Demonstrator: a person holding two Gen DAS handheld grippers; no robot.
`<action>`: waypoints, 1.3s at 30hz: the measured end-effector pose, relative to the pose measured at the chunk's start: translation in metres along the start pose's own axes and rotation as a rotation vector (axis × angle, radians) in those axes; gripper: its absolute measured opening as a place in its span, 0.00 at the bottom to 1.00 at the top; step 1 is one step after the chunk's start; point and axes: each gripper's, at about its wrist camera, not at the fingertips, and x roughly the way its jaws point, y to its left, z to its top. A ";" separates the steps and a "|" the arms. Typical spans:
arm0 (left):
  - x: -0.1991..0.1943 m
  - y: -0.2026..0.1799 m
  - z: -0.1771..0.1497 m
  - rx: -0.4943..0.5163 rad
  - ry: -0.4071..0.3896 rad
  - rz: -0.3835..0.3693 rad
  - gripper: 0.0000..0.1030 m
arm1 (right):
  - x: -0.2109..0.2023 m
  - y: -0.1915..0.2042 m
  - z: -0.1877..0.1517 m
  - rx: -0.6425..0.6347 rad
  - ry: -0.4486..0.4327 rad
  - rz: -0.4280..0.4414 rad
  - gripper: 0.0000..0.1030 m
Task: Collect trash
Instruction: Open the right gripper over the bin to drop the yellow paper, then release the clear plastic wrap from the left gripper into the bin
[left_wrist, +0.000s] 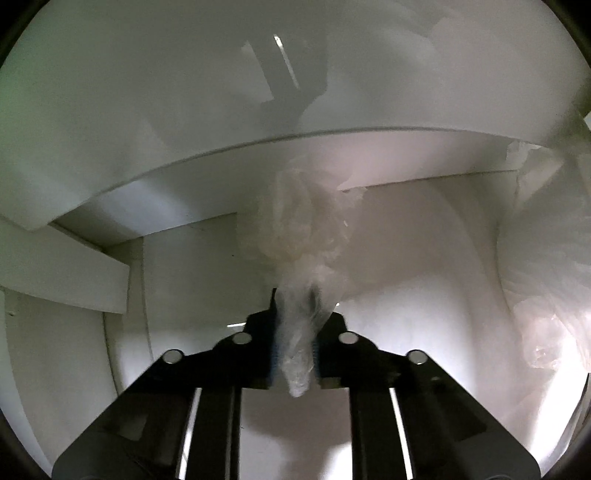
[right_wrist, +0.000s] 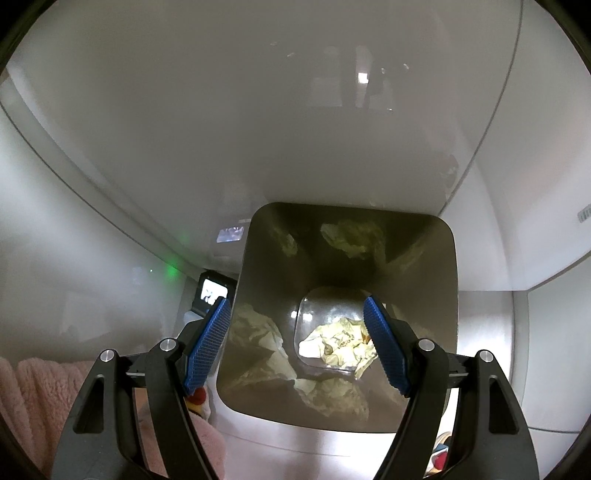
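Left gripper (left_wrist: 295, 354) pinches a crumpled clear plastic wrapper (left_wrist: 301, 236) – light, limp, probably slippery – by its twisted tail, while the right gripper (right_wrist: 297, 343) hangs spread over a steel bin (right_wrist: 448, 295) holding yellowish crumpled paper (right_wrist: 336, 349)

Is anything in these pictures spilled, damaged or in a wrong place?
Nothing stands out. The left gripper is shut on a crumpled clear plastic wrapper and nothing has dropped from it. The right gripper is open above the metal bin, and the crumpled paper lies at the bin's bottom.

blurred: plastic wrap (left_wrist: 299, 229) | cut off: pink blanket (right_wrist: 40, 398)
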 end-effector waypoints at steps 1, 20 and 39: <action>0.001 -0.001 -0.001 0.002 0.005 -0.002 0.07 | -0.001 0.000 0.001 0.001 -0.001 0.000 0.73; -0.297 -0.036 0.041 0.000 -0.069 0.040 0.05 | -0.103 -0.025 0.015 0.112 -0.142 0.006 0.73; -0.445 -0.188 0.120 0.085 -0.041 -0.138 0.08 | -0.163 -0.112 0.017 0.194 -0.143 -0.051 0.73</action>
